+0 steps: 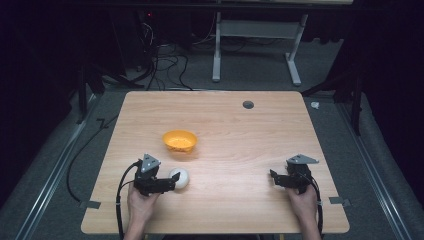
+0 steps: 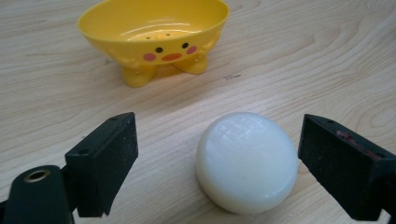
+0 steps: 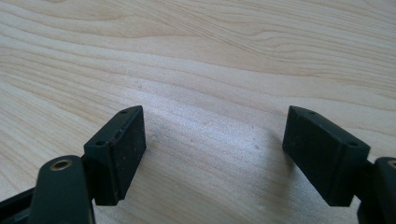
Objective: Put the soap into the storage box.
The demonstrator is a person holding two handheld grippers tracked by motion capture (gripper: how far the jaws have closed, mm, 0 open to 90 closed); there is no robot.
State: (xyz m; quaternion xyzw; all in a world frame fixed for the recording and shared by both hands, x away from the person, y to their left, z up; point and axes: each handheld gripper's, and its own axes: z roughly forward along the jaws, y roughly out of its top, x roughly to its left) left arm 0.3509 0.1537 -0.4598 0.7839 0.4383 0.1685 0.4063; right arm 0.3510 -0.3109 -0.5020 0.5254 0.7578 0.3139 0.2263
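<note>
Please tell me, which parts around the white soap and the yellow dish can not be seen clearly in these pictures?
- Underside and far side of the white soap: left gripper view, hidden by its own rounded body.
- Whether the right-hand finger touches the soap: gap too narrow to judge.
- Duck face on the yellow dish: too small in the high view.
- Dish's back wall: left gripper view, cut off by the top edge.

A glossy yellow plastic bowl [image 2: 154, 35] and a smooth, waxy white soap [image 2: 246, 161] were seen on a matt wood-grain tabletop [image 2: 299, 65].
</note>
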